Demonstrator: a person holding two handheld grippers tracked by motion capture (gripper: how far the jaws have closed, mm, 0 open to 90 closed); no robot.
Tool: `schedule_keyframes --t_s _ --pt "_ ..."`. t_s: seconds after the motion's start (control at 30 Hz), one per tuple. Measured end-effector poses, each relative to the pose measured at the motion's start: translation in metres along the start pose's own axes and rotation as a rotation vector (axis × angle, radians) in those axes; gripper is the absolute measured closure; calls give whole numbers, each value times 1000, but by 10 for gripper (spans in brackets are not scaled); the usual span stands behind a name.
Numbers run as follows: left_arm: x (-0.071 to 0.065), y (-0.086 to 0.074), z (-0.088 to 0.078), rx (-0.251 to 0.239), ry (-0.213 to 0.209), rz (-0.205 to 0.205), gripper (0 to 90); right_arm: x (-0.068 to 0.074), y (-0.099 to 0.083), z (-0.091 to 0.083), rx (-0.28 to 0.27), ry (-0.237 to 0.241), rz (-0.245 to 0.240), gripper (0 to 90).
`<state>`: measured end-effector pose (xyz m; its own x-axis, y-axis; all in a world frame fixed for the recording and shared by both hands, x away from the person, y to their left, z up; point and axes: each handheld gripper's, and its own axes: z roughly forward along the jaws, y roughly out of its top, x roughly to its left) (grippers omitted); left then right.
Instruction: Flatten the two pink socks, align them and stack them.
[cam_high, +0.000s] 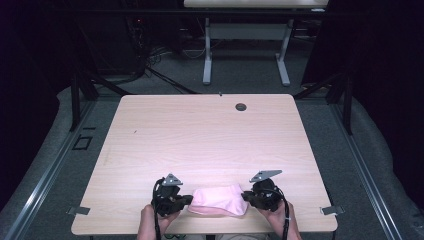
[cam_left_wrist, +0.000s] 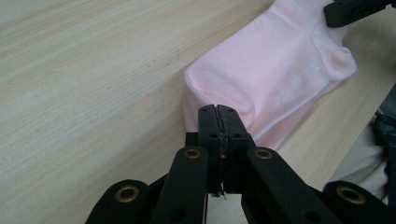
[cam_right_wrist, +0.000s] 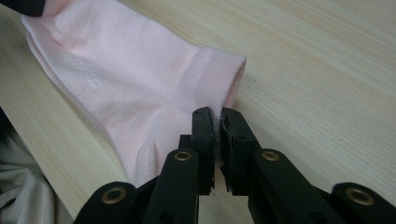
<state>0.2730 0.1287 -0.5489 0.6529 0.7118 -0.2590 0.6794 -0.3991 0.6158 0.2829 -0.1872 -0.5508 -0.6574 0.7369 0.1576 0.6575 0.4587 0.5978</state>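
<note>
Left gripper (cam_high: 181, 199): jaws closed on the left end of the pink sock (cam_high: 218, 200), fabric pinched between the pads. Sock lies at the near edge of the surface (cam_high: 200, 135), about midway between its near corners, long axis running left-right along that edge. Right gripper (cam_high: 248, 198): jaws clamped on the cuff end. Both ends held; any stretch or lift would run along that axis.

Bare table (cam_high: 200, 130) lies free from nine through three o'clock; only the pink sock (cam_high: 218, 200) sits between both grippers.
</note>
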Motion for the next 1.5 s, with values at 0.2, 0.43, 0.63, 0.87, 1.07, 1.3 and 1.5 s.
schedule_keyframes --t_s 0.2,0.43,0.63,0.87,1.07,1.3,1.5 --pt "-1 -6 -5 -6 4 6 890 3 0 1 3 7 -15 840" --pt "-4 -7 -10 15 23 27 508 3 -1 1 -2 31 -18 670" --pt "-3 -1 -2 9 93 31 272 -1 -2 0 -19 18 -6 445" --pt "-4 -1 9 21 178 63 170 -2 -4 5 -17 -12 5 309" --pt "8 -5 -7 -52 197 21 90 -6 -5 -5 -69 -25 11 164" --pt "33 -13 -31 -109 260 -36 2 -19 -7 -22 -133 -79 46 63" --pt "56 -24 -43 -124 298 -85 2 -39 -17 -31 -146 -158 81 15"
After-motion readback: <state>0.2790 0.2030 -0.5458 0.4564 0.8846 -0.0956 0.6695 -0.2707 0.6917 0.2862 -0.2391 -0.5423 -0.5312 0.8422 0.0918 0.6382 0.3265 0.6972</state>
